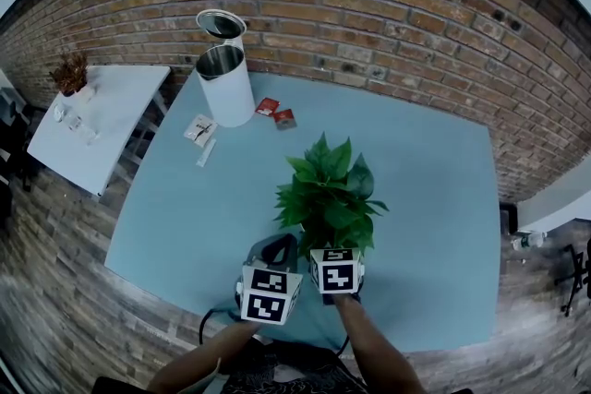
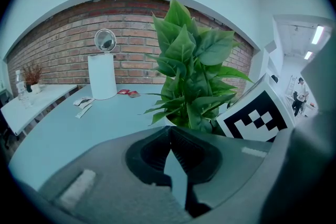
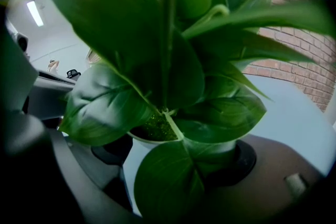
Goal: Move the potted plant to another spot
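The potted plant (image 1: 328,194), leafy green in a small white pot (image 3: 137,152), stands near the front middle of the light-blue table (image 1: 425,180). My right gripper (image 3: 173,157) has a jaw on each side of the pot and both press on it; big leaves fill that view. In the head view its marker cube (image 1: 337,270) sits right behind the foliage. My left gripper (image 1: 273,248) is just to the left of the plant, with its jaws meeting at the tips (image 2: 169,131) and nothing between them. The plant (image 2: 189,76) rises close in front of it, a little to the right.
A white cylindrical bin (image 1: 224,83) with its lid up stands at the table's far left. Red packets (image 1: 275,113) and white packets (image 1: 200,131) lie beside it. A white side table (image 1: 102,120) with a dried plant (image 1: 70,74) is at the left. A brick wall (image 1: 388,5) runs behind.
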